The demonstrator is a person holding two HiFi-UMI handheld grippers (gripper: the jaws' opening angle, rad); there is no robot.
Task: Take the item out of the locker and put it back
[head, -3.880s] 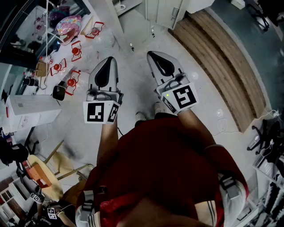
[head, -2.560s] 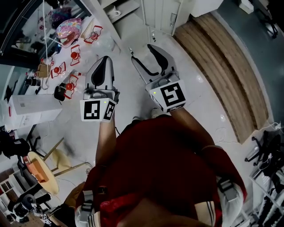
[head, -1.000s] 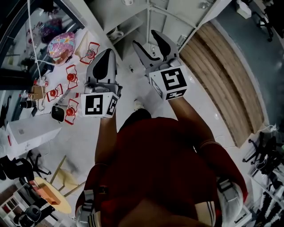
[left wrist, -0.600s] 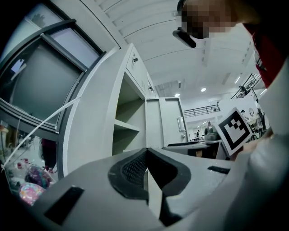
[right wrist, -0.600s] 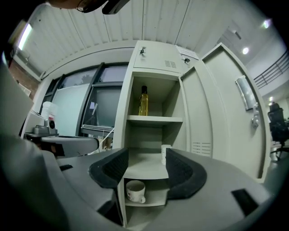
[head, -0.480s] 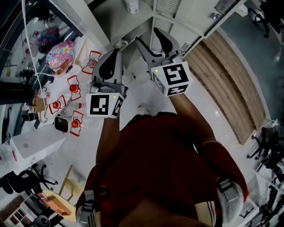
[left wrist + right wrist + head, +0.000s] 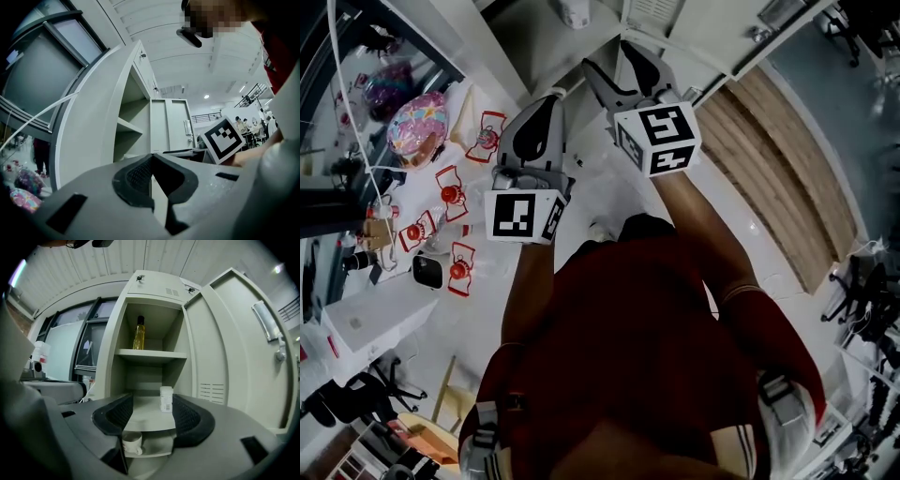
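In the right gripper view an open grey locker (image 7: 187, 329) fills the middle. A yellow bottle (image 7: 139, 333) stands on its top shelf, a small white bottle (image 7: 166, 399) on the middle shelf, and a white mug (image 7: 132, 444) on the one below. My right gripper (image 7: 152, 416) is open and empty, level with the white bottle and short of it. In the head view the right gripper (image 7: 611, 61) reaches toward the locker, where the white bottle (image 7: 575, 11) shows. My left gripper (image 7: 548, 105) hangs beside it, shut and empty. The left gripper (image 7: 151, 159) faces the locker's side.
The locker door (image 7: 243, 348) stands swung out on the right. To the left a white table (image 7: 487, 178) carries several red-and-white toys and a pink patterned ball (image 7: 417, 122). A white box (image 7: 366, 323) lies lower left. Wooden flooring (image 7: 778, 159) runs along the right.
Both grippers have moved forward to the locker as the person walked up to it. The right jaws, shut in the earliest frame, opened and have stayed open; the left stayed shut.
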